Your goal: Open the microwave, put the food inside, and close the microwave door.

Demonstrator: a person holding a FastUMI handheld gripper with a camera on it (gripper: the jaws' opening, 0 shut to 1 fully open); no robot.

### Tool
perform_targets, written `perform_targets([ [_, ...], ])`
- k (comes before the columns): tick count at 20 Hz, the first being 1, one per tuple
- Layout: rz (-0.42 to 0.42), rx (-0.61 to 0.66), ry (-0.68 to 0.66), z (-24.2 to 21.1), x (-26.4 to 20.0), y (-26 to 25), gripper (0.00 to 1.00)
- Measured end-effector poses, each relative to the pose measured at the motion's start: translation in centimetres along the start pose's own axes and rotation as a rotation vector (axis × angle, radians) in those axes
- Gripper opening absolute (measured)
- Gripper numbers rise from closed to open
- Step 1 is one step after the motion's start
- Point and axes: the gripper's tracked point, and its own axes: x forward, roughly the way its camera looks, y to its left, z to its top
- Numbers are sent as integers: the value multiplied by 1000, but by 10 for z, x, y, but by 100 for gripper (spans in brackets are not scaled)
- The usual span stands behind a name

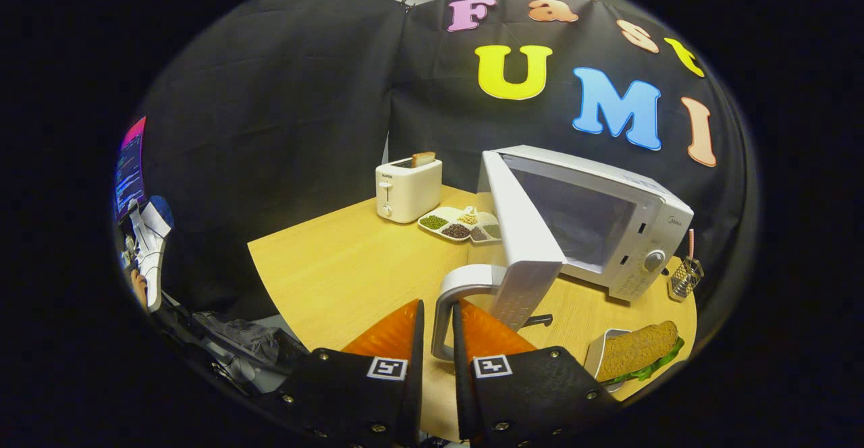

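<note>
Black cloth walls (creased) behind a light wooden table.

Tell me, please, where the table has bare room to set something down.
Widest bare patch: table between toaster, divided tray and the gripper, shut on the door handle. Crowded: around the open microwave, its door, sandwich and wire holder.

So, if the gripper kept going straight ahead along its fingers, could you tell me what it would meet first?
The gripper already has the door handle between its fingers, so it would probably push into the handle, then the open microwave door. Whether the fingers already press it is unclear.
</note>
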Motion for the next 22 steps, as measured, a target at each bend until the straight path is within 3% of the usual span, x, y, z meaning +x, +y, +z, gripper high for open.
perform_targets([
  [4,28,-31,4,4,9,33,20],
  [9,181,-62,-18,17,28,93,18],
  [19,356,-74,-28,43,58,158,18],
  [21,418,-73,-30,52,49,164,22],
  [22,464,-68,-21,53,45,170,31],
])
